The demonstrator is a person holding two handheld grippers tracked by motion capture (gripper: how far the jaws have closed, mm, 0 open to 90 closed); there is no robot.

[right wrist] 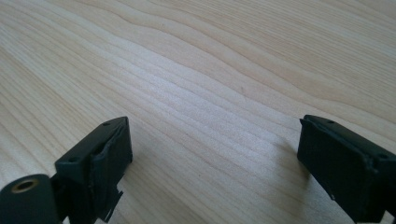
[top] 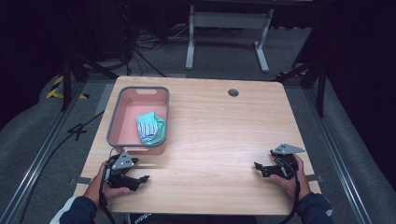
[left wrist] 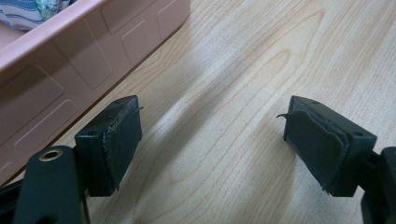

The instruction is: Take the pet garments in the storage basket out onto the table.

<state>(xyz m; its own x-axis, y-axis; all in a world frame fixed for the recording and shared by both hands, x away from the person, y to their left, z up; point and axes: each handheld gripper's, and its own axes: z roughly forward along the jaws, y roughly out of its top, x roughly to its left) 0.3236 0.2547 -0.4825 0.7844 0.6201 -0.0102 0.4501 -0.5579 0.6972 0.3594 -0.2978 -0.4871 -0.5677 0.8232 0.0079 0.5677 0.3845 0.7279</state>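
A pink tub with a grey rim [top: 113, 122] stands on the left half of the wooden table [top: 215, 126]. Inside it lies a bundled teal and white striped cloth [top: 150, 127]. My left gripper [top: 140, 179] rests near the table's front left corner, just in front of the tub, open with nothing between its jaws. In the left gripper view the tub's wall [left wrist: 79, 60] rises at the upper left and a bit of the cloth [left wrist: 28, 11] peeks over it. My right gripper [top: 259, 169] sits near the front right edge, open and empty over bare wood [right wrist: 210, 93].
A round cable hole [top: 233, 92] sits near the table's far edge. Beyond the table stand a white desk frame [top: 227, 28] and cables on the grey floor. Dark frame struts flank both sides of the table.
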